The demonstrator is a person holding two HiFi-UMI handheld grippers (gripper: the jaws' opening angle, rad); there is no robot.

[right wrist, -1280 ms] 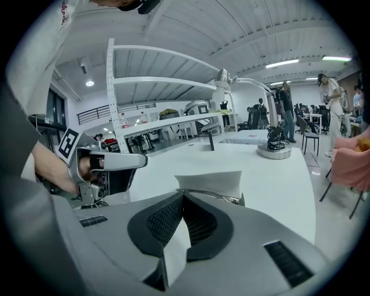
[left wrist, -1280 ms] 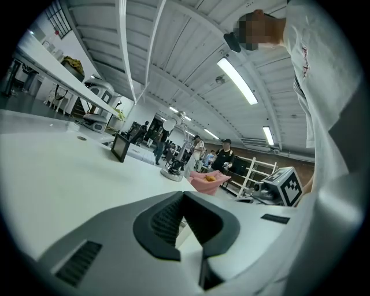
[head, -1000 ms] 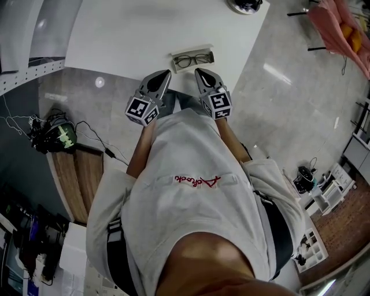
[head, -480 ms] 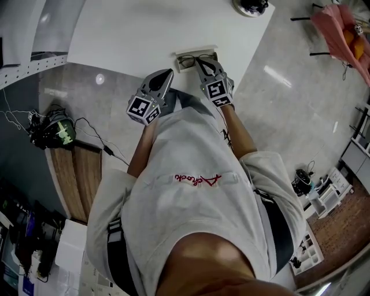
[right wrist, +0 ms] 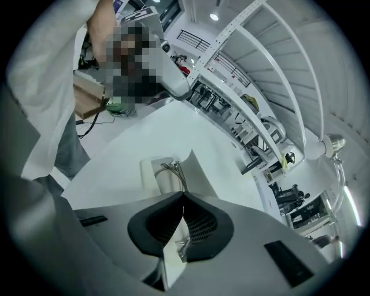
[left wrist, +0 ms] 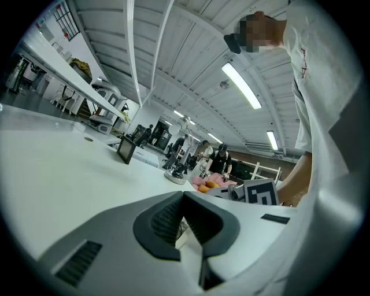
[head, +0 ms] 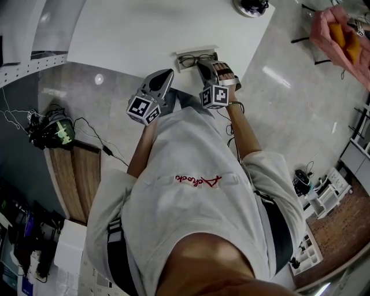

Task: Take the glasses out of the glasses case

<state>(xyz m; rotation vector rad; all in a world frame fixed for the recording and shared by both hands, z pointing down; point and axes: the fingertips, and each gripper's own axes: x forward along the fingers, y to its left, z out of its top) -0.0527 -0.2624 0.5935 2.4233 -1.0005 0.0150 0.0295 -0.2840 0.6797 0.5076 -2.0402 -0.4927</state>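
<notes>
An open white glasses case (head: 179, 61) lies at the near edge of the white table (head: 144, 34), with black-framed glasses (head: 189, 58) inside. My right gripper (head: 203, 63) is shut, its tips over the case's right end. In the right gripper view the case (right wrist: 155, 173) and the folded temples of the glasses (right wrist: 176, 170) lie just beyond the closed tips (right wrist: 184, 194), beside a raised white flap (right wrist: 199, 170). Whether the tips touch the case I cannot tell. My left gripper (head: 168, 73) is shut and holds nothing, left of the case at the table edge.
A dark device (head: 250, 6) sits at the table's far edge. Left of the table, cables and gear (head: 52, 130) lie on the floor. A pink cloth (head: 338, 29) hangs at the right. The person's torso (head: 191, 191) fills the lower head view.
The right gripper has moved forward onto the case's right end and rolled, so its marker cube faces another way. The left gripper has stayed put.
</notes>
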